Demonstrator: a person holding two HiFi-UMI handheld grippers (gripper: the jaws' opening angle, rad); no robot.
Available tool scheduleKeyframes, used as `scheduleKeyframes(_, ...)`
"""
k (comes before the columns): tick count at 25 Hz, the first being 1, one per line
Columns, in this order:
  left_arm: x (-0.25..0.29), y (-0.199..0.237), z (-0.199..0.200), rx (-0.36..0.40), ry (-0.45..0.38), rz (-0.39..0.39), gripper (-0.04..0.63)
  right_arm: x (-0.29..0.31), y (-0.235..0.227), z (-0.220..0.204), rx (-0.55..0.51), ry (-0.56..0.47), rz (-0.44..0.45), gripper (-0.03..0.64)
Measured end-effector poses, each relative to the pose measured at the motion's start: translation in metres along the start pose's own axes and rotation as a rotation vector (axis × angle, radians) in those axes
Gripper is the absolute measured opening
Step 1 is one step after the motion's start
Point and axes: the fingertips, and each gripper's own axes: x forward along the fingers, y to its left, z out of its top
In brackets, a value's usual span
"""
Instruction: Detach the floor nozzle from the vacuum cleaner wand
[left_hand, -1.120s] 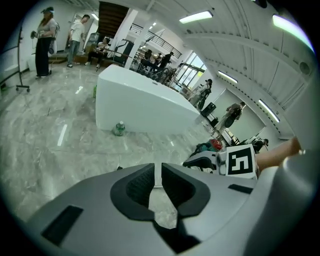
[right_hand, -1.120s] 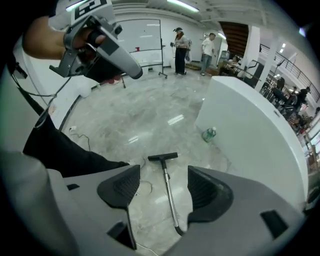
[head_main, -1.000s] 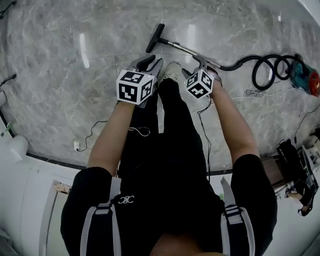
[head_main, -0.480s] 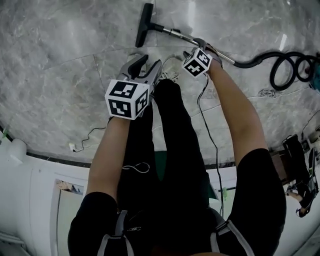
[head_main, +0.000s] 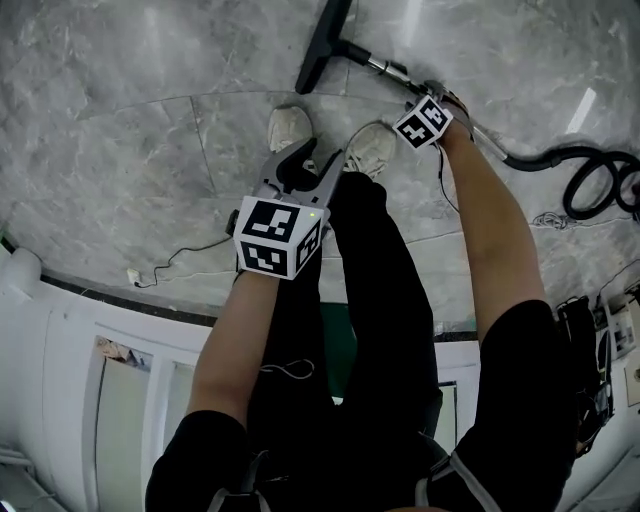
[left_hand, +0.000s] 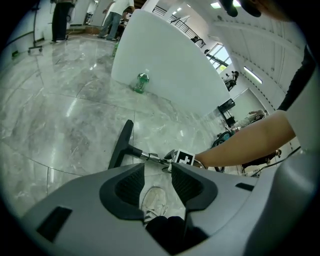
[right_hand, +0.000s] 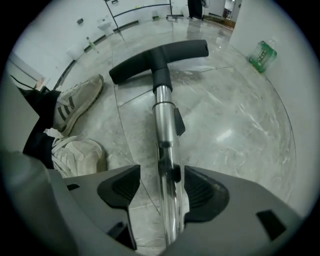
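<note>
While the person stands on the marble floor (head_main: 120, 120), the right gripper (head_main: 428, 95) is down at the vacuum's metal wand (right_hand: 162, 120). Its fingers (right_hand: 120, 187) are spread to either side of the tube and not clamped on it. The wand sits closer to one finger, with a clear gap on the other side; I can't tell if it touches.

The black floor nozzle (head_main: 322, 45) lies flat on the floor at the far end of the wand, attached, just ahead of the two pale shoes (head_main: 290, 128). The hose (head_main: 590, 170) curls away on the person's right.

The left gripper (head_main: 312, 165) hangs above the shoes, well short of the nozzle, with its fingers (left_hand: 130, 185) moderately apart and nothing between them. A green bottle (left_hand: 141, 82) stands farther off by a white wall.
</note>
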Motion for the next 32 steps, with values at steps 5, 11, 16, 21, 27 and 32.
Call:
scheduleKeyframes(5,-0.002,0.007,0.007,-0.062,-0.040,-0.015,0.153,0.021,-0.003,-0.005,-0.012,0.106,-0.017,0.189)
scheduleKeyframes(11,-0.008,-0.022,0.039,-0.225,-0.139,-0.113,0.153,-0.032,0.018,0.001,-0.084,0.069,0.069,0.184)
scheduleKeyframes(16,-0.018,-0.044,0.057,-0.351,-0.242,-0.136,0.249,-0.119,0.024,0.033,-0.083,-0.106,0.268,0.181)
scheduleKeyframes(21,-0.027,-0.038,0.083,-0.472,-0.397,-0.071,0.319,-0.224,0.024,0.067,-0.094,-0.298,0.368,0.176)
scheduleKeyframes(27,-0.065,-0.020,0.129,-0.568,-0.677,0.070,0.327,-0.313,0.052,0.071,-0.163,-0.394,0.426,0.173)
scheduleKeyframes(32,-0.094,0.000,0.140,-0.578,-0.783,0.130,0.327,-0.345,0.092,0.068,-0.210,-0.410,0.484,0.170)
